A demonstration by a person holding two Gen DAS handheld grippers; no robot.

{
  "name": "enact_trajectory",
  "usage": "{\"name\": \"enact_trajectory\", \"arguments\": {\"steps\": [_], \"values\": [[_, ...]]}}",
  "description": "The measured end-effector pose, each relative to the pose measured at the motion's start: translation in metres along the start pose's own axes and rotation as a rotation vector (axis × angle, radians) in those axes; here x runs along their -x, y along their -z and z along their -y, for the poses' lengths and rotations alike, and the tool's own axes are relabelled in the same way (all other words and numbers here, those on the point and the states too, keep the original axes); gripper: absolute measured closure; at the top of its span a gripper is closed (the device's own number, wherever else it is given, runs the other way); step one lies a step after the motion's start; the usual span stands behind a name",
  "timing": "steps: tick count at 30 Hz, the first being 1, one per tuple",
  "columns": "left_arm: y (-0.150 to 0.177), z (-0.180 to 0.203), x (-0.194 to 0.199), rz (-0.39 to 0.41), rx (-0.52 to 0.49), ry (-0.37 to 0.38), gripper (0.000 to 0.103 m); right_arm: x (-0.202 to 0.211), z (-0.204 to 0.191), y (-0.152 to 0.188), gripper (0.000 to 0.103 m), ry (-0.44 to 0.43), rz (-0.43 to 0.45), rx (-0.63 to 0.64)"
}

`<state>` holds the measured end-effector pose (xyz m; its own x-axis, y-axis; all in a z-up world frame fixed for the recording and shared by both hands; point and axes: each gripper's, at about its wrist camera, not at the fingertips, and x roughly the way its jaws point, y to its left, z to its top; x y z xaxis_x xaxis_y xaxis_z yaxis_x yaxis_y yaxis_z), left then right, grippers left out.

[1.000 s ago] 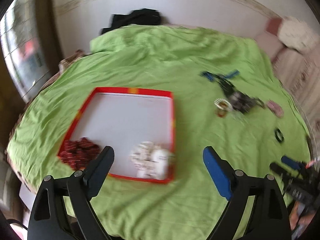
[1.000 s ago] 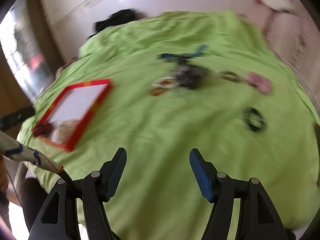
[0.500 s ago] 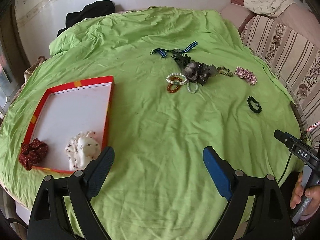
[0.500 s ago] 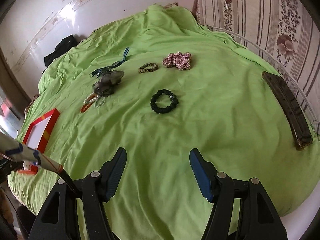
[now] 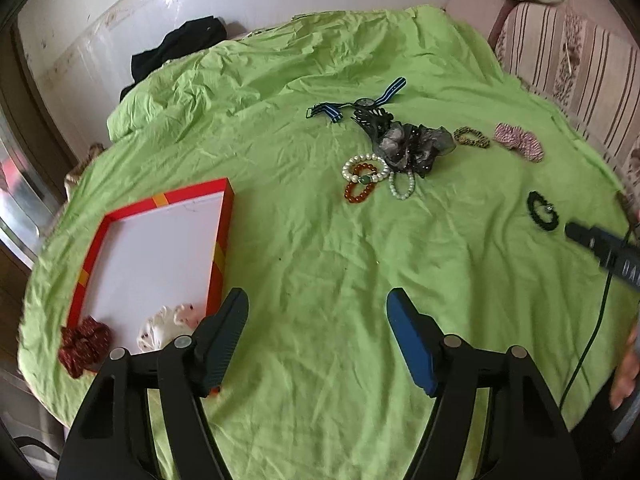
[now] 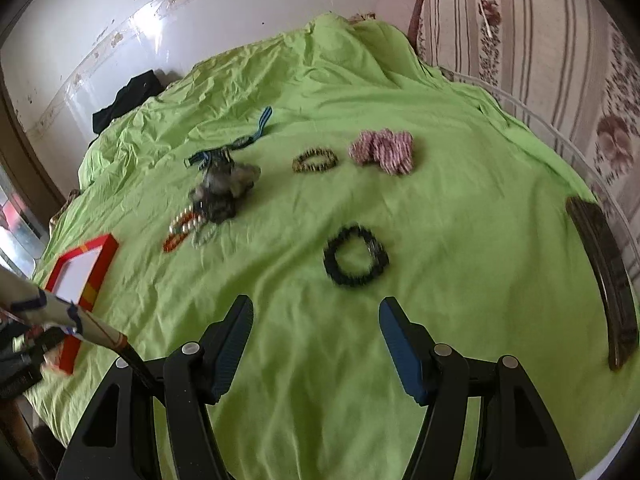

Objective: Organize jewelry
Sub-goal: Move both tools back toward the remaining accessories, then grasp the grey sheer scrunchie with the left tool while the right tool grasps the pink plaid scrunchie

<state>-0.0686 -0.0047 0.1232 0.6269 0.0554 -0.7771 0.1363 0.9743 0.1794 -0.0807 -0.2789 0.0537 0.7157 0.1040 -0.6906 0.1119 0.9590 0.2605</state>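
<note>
A red-rimmed white tray (image 5: 224,216) lies at the left on the green cloth; it holds a dark red scrunchie (image 5: 84,344) and a white spotted scrunchie (image 5: 168,324). My left gripper (image 5: 316,308) is open and empty above the cloth beside the tray. My right gripper (image 6: 316,316) is open and empty, just short of a black bead bracelet (image 6: 356,256). Farther off lie a grey scrunchie (image 6: 224,188), pearl and amber bracelets (image 5: 364,176), a leopard band (image 6: 316,160), a pink plaid scrunchie (image 6: 384,150) and a blue-strapped watch (image 5: 360,104).
The round table's glass edge (image 6: 560,140) runs along the right, with a dark curved bar (image 6: 604,276) lying on it. A striped sofa (image 6: 540,40) stands behind. Black clothing (image 5: 180,48) lies at the far edge by the wall. The tray also shows at the right wrist view's left (image 6: 104,256).
The left camera swung right and pulled back from the tray, bringing the jewelry pile into view. The right gripper moved forward, closer to the black bracelet. Both stayed open.
</note>
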Motion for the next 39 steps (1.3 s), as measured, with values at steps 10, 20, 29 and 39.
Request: {"name": "enact_trajectory", "arguments": {"steps": [10, 20, 29, 39], "values": [[-0.022, 0.01, -0.023, -0.035, -0.023, -0.01, 0.032, -0.024, -0.003, -0.063, 0.033, 0.028, 0.071, 0.022], [-0.087, 0.006, -0.059, -0.047, 0.057, 0.207, 0.032, -0.058, 0.071, -0.112, 0.032, 0.043, 0.134, -0.138], [-0.142, 0.048, -0.122, -0.067, 0.078, 0.383, 0.037, -0.103, 0.116, -0.128, 0.032, 0.046, 0.075, -0.225], [-0.155, 0.103, -0.165, -0.079, -0.025, 0.464, 0.037, -0.143, 0.112, -0.13, 0.032, -0.007, 0.014, -0.202]]}}
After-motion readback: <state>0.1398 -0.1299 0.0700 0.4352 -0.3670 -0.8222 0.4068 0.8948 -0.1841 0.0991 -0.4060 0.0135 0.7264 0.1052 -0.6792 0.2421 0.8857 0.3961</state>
